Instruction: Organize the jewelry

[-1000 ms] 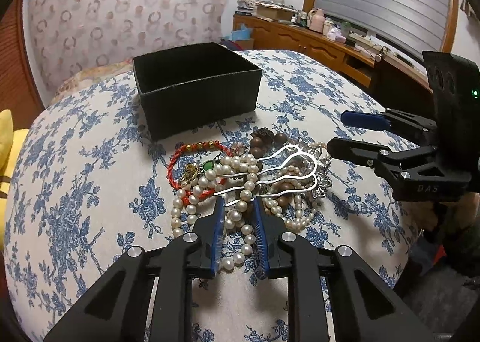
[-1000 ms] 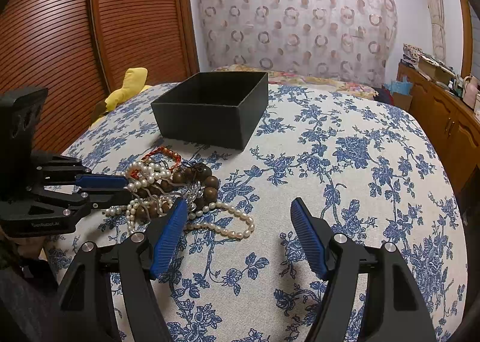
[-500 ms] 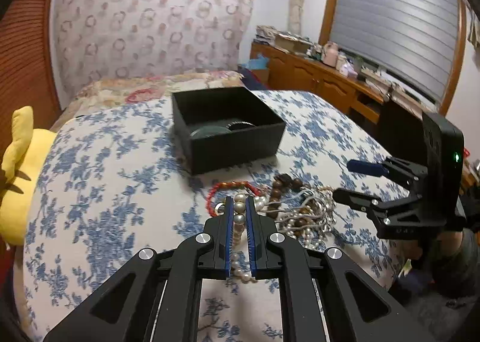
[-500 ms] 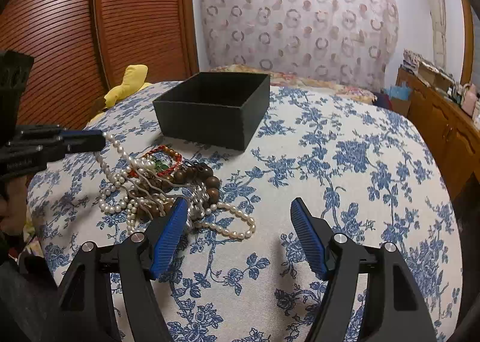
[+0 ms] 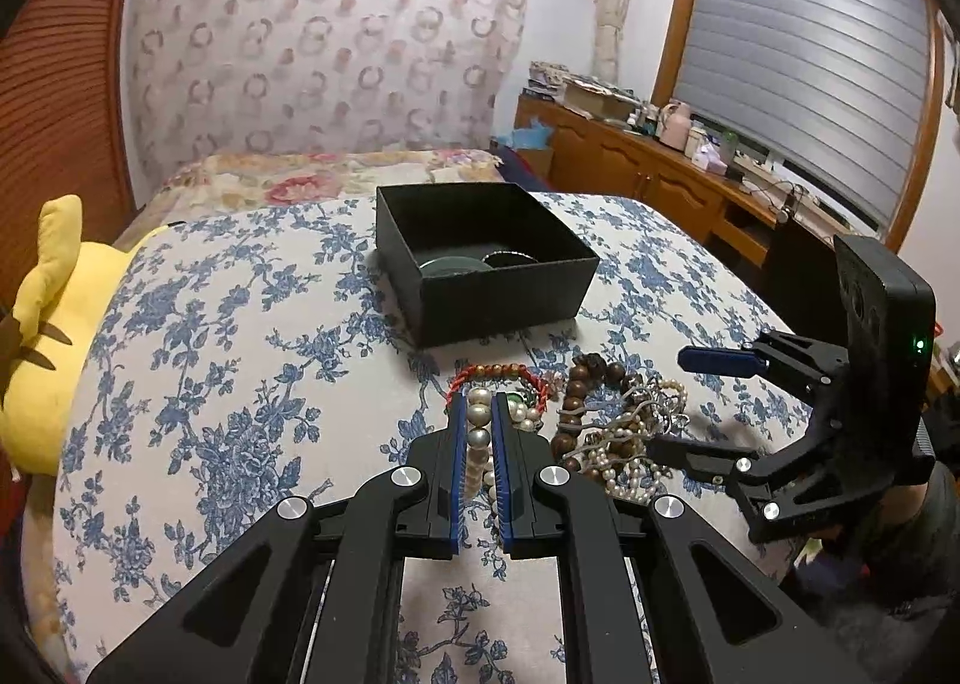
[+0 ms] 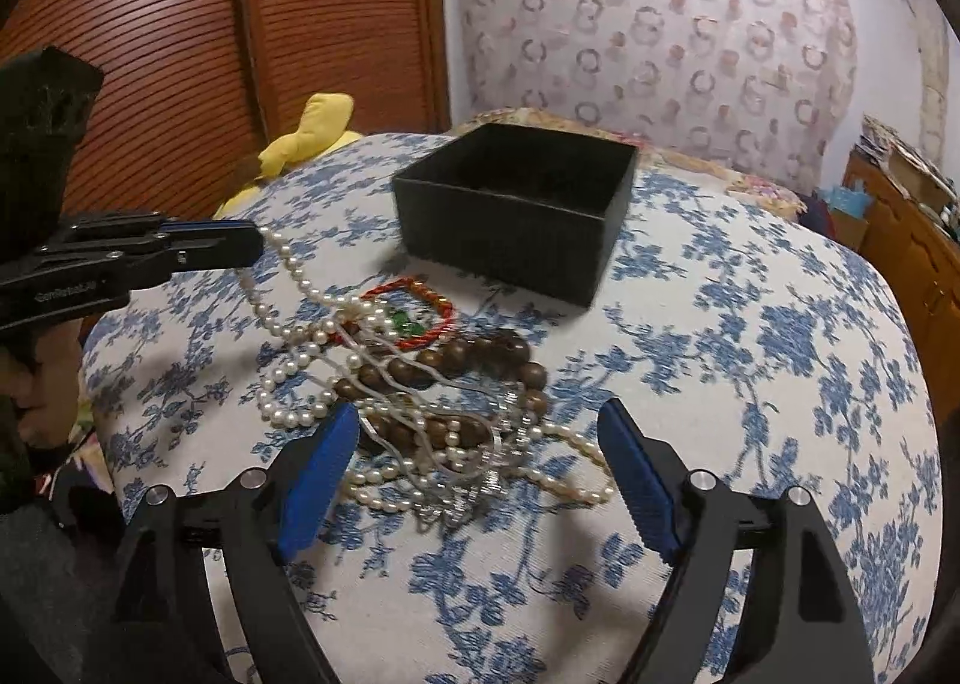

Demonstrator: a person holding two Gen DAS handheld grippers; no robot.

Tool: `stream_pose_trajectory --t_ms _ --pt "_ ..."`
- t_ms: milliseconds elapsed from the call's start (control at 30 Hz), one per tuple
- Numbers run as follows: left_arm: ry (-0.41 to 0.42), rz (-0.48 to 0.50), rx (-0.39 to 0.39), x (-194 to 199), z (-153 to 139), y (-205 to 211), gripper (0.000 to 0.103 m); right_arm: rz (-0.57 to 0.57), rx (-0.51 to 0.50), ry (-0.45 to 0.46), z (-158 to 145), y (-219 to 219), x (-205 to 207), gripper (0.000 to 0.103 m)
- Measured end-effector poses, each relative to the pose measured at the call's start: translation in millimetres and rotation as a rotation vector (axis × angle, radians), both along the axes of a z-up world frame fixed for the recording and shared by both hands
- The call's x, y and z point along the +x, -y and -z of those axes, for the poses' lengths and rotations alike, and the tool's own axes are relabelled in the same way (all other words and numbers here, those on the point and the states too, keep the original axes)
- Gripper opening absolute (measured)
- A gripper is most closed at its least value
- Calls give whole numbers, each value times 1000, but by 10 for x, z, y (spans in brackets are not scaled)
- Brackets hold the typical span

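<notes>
My left gripper is shut on a white pearl necklace. In the right wrist view the left gripper holds it lifted, and the pearl necklace runs taut down into a tangled jewelry pile. In the pile lie a red cord bracelet, brown wooden beads and a wavy silver hairpin. My right gripper hovers over the pile's near side. Its jaws are opening, with jewelry below them and the pads touching nothing. The black box stands open behind the pile with round items inside.
The bed has a blue floral cover. A yellow plush toy lies at its left edge. A cluttered wooden dresser runs along the right wall under a shuttered window. Ribbed wooden doors stand at the left.
My left gripper closed on the pearl strand and lifted it up and back, drawing it out of the pile. The right gripper moved left over the pile and its jaws spread wider.
</notes>
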State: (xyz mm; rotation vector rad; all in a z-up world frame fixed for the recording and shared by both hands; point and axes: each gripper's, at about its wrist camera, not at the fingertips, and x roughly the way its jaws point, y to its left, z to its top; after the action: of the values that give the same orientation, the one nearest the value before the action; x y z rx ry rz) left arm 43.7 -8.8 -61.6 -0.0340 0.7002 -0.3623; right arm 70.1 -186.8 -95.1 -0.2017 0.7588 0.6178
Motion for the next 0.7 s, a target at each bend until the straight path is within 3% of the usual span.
stream_pose_trajectory --t_ms 300,533,700 --pt "-2 2 -2 -7 6 4 7 -31 -81 -18 101 -138 26 84" --pt "-7 2 -2 -5 30 15 7 -39 -93 -10 103 -115 4 57" --pt "-3 2 -1 -9 37 25 7 -29 -71 7 82 -49 -17 56"
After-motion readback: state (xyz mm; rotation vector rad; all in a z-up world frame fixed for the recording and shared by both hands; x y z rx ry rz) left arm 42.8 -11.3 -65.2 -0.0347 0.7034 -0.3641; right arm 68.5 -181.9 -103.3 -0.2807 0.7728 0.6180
